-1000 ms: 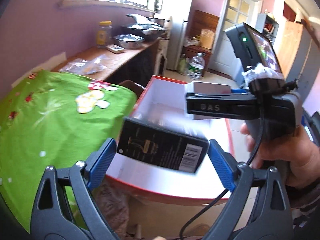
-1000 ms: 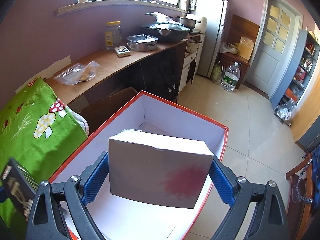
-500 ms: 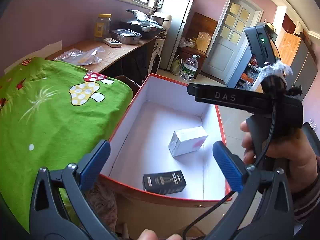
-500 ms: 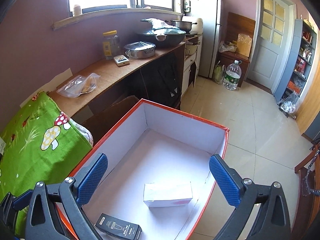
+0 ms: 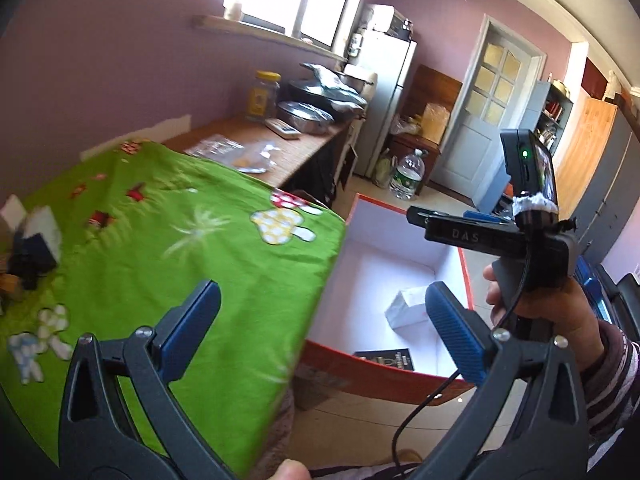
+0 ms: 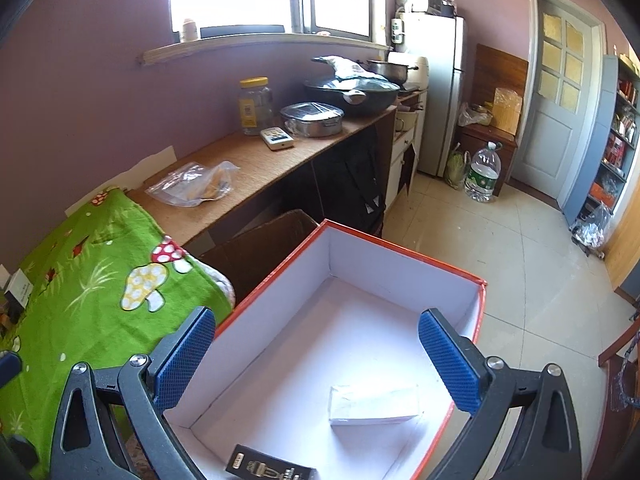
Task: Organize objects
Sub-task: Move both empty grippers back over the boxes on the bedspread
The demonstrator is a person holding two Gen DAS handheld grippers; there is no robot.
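Right claw (image 6: pixel 318 354): black arms, blue textured pads, silver screws; striped sleeve (image 5: pixel 612 376).

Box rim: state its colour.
Orange-red rim, white inside; clearest in the right wrist view.

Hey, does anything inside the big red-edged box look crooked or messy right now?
Slightly. The white box and black box lie flat but apart, each skewed to the red-edged box walls rather than squared up. Nothing looks spilled or damaged.

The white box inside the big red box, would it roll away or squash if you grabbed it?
The white box probably won't roll: it lies on a flat side on the red box's floor. Its straight edges suggest stiff cardboard, though hard squeezing might dent it. It's probably light.
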